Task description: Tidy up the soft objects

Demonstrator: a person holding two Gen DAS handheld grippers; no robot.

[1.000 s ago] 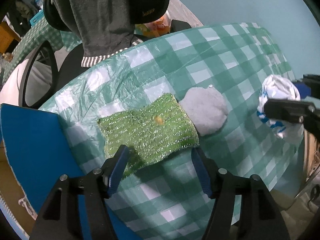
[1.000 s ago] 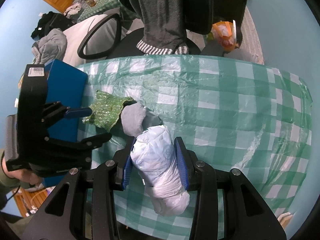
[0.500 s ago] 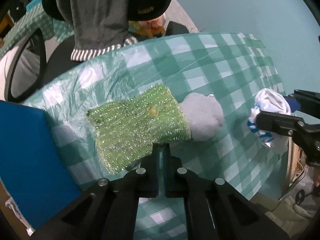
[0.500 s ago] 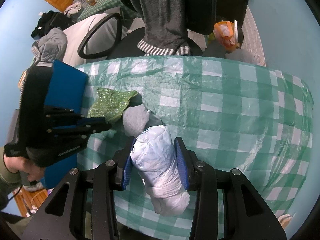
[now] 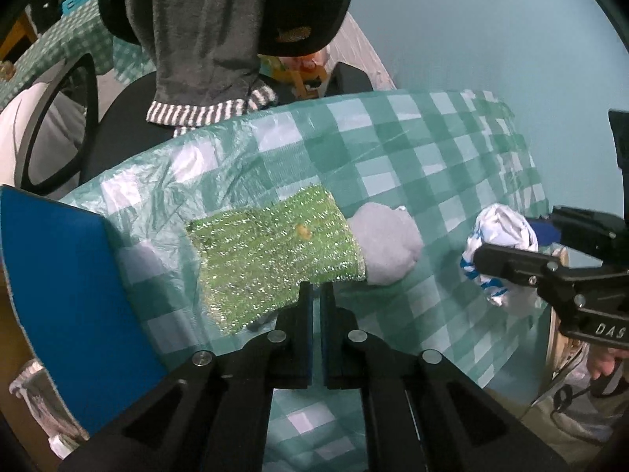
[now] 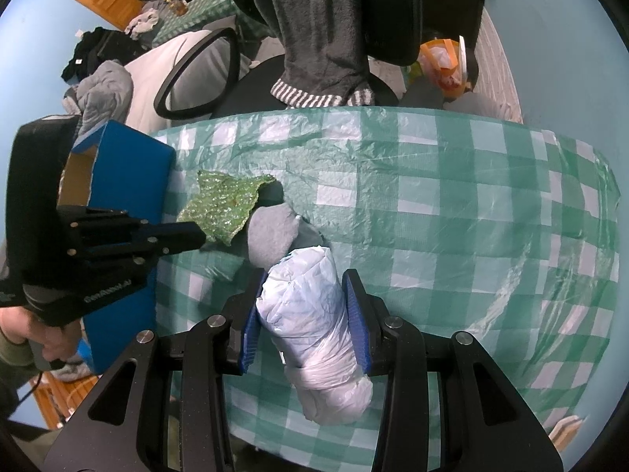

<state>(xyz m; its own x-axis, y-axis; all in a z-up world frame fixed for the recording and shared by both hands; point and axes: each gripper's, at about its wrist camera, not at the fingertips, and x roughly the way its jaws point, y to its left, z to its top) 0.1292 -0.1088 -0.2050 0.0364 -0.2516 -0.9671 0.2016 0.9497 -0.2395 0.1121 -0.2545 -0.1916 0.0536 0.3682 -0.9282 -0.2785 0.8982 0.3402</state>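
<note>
In the left wrist view, the left hand-held gripper has its jaws drawn together on the near edge of the glittery green cloth, pinching it. The cloth lies spread on the green-checked surface, which is covered in crinkled plastic sheeting. A grey soft lump sits touching the cloth's right edge. To the left stands a blue box, its wall close to the cloth's left side. At the right edge of the view the right hand-held gripper holds a white plastic bundle with blue print, above the surface. On the far side a dark office chair carries a grey garment with a striped hem.

In the right wrist view, the right hand-held gripper is partly closed, its blue pads pressing both sides of the white plastic bundle, which runs lengthwise between the fingers and sticks out toward the camera. Just beyond the bundle's far end lies the grey soft lump, and to its left the green cloth rises off the surface at the near corner, where the left hand-held gripper grips it with closed jaws. A hand holds that gripper at the lower left. The blue box stands open just behind it at the surface's left edge.
</note>
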